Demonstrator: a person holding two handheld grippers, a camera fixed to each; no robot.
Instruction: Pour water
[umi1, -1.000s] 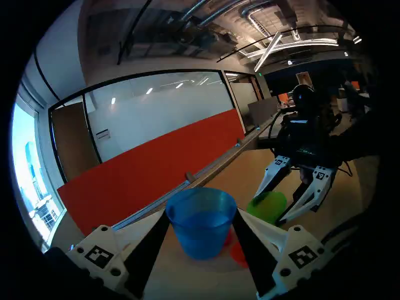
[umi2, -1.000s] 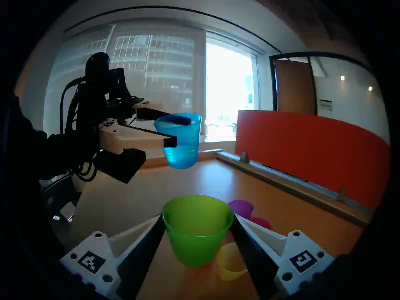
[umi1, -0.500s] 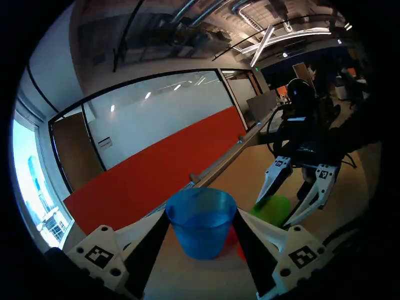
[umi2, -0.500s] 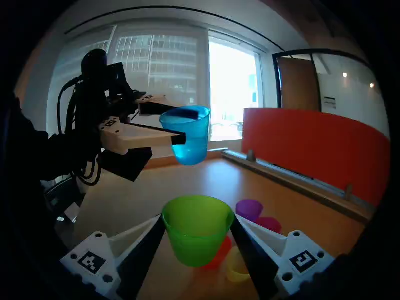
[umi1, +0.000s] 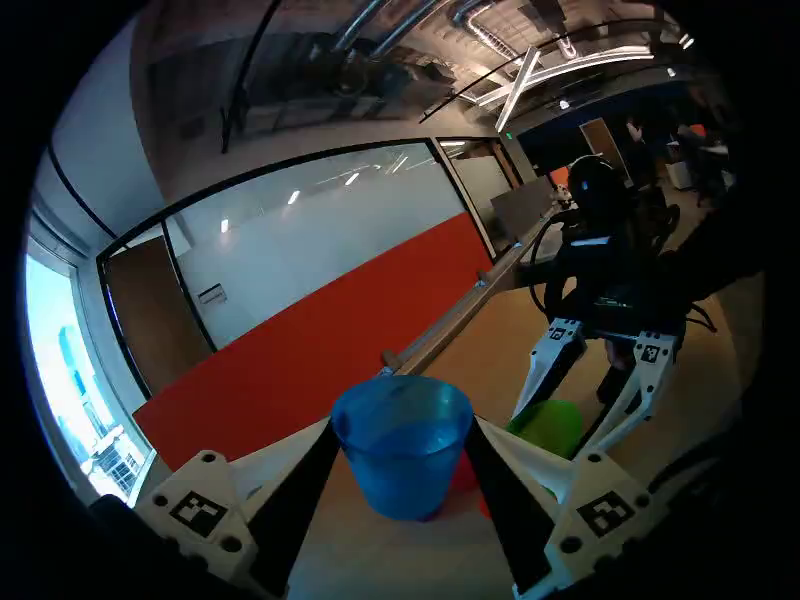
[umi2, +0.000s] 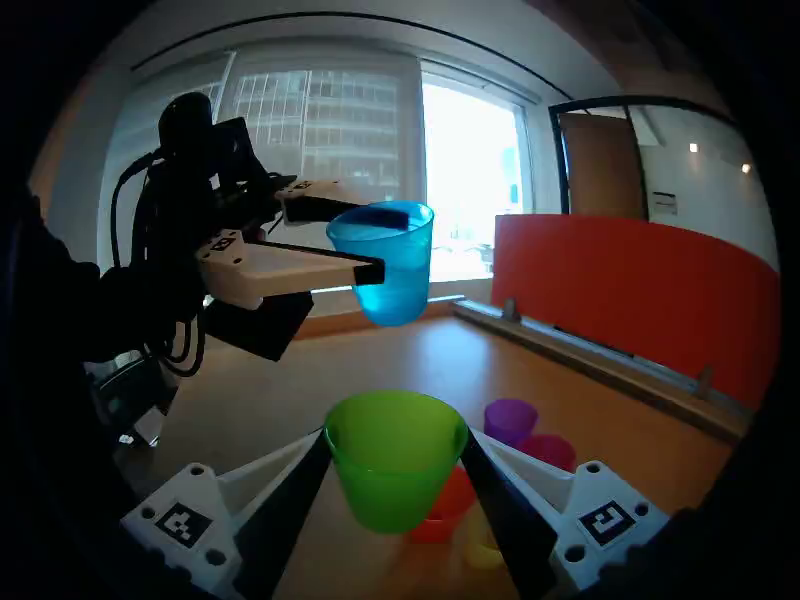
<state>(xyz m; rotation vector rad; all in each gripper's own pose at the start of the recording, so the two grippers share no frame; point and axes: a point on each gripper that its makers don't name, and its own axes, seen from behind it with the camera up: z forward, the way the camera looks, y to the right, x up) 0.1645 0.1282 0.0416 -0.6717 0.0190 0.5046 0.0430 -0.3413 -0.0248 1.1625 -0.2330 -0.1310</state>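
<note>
Since a second ago, the blue see-through plastic cup (umi2: 385, 262) has gone up and come nearer. In the right gripper view it now hangs in the air at about 12 o'clock from the green plastic cup (umi2: 396, 470), and it is not tipped yet. The left gripper (umi1: 402, 440) has its two tongs clamped on the sides of the blue cup. The right gripper (umi2: 396, 450) has its tongs clamped on the green one, over the brown wooden table (umi2: 300, 390). Water fills about the lower half of the blue cup. I think these cups are light, thin and smooth, so they could slip, or bend in if squeezed hard. The water makes the blue one heavier, and it can slosh. The best place to hold looks like the middle of the wall, one tong on each side, as now. Counting: two grippers, one blue cup, one green cup, and four small cups on the table at 3 to 5 o'clock from the green one. These are a purple plastic cup (umi2: 510, 420), a pink plastic cup (umi2: 548, 450), an orange plastic cup (umi2: 445, 505) and a yellow plastic cup (umi2: 485, 550). That makes six cups.
</note>
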